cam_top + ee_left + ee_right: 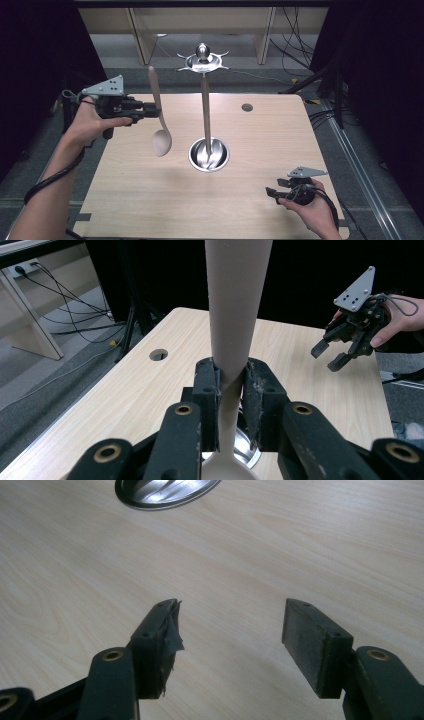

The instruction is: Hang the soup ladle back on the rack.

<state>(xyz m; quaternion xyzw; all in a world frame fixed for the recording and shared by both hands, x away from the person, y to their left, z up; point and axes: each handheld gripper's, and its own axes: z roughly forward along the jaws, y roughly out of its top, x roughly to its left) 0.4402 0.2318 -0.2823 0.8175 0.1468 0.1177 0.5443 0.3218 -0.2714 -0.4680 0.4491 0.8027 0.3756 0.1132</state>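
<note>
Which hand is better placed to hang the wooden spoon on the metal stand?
Left. The left gripper already clamps the wooden spoon in the air beside the metal stand. The right gripper sits open and empty, low near the table edge.

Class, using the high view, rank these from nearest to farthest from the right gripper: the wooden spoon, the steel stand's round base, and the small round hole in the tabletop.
1. Steel stand's round base: just left of and beyond the right gripper, mid-table.
2. Small round hole: near the table's far edge.
3. Wooden spoon: far left, held upright in the left gripper.
</note>
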